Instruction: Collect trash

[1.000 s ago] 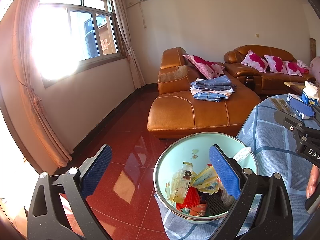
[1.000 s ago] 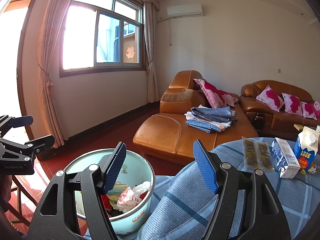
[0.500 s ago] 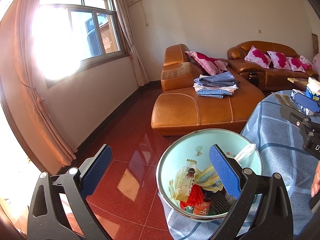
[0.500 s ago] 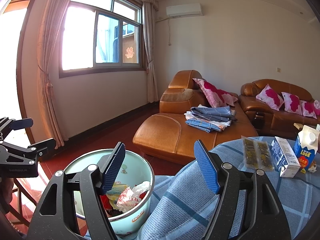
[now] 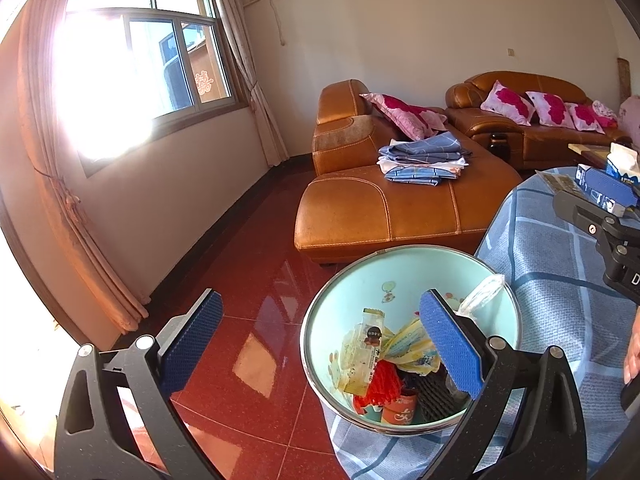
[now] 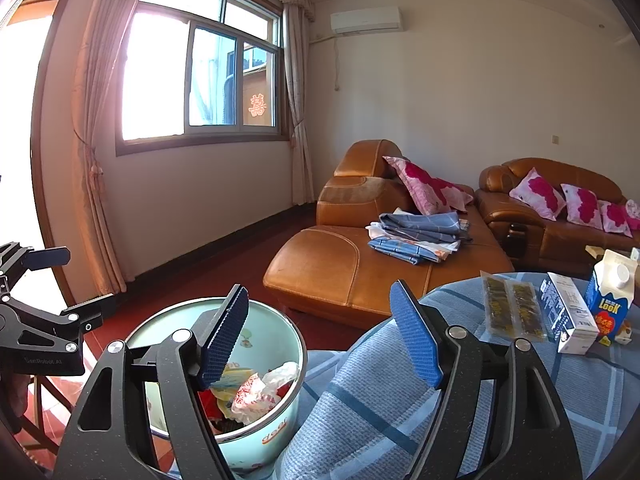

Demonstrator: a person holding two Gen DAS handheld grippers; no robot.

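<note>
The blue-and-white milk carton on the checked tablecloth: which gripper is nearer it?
Right. The right gripper hangs over the tablecloth, carton ahead to its right; the left gripper hangs over the bin.

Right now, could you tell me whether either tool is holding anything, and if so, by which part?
Nothing is held. The left tool and the right tool both stand open and empty above the trash bin.

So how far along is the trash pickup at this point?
Partly done: the bin already holds wrappers. Nothing is in hand; the left gripper and right gripper are open and empty. Left on the table: snack packets, a carton box, a milk carton.
</note>
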